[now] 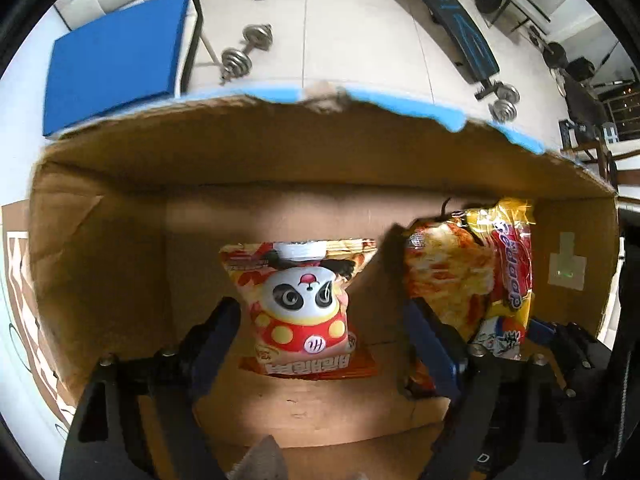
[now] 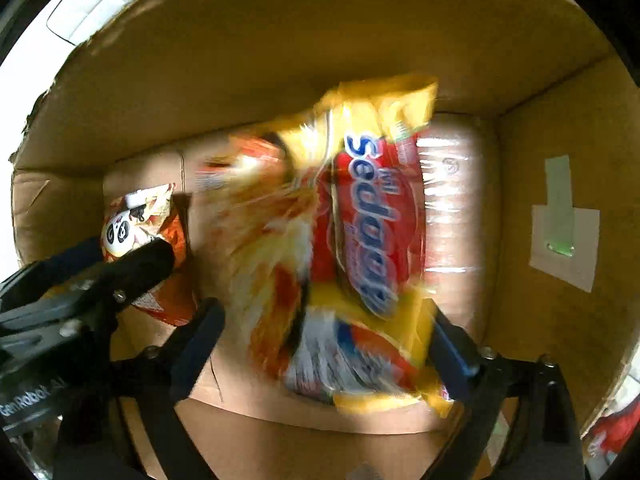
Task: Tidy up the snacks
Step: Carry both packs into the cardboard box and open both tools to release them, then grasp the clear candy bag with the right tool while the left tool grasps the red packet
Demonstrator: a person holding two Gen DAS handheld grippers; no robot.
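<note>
An orange snack packet with a panda (image 1: 304, 300) stands on the floor of an open cardboard box (image 1: 120, 184). My left gripper (image 1: 320, 344) is open inside the box, its jaws well clear of the packet on both sides. In the right wrist view a yellow-and-red Sedaap noodle packet (image 2: 352, 240) sits between the wide-open jaws of my right gripper (image 2: 324, 344), blurred; no finger presses on it. The same packet shows in the left wrist view (image 1: 480, 272) at the box's right side. The panda packet (image 2: 140, 236) and my left gripper's finger (image 2: 132, 268) show at the left.
The box has a torn blue-taped rim (image 1: 440, 108) and a white label (image 2: 564, 240) on its right wall. Beyond it lie dumbbells (image 1: 244, 52), a blue mat (image 1: 116, 56) and a weight bench (image 1: 452, 16) on a tiled floor.
</note>
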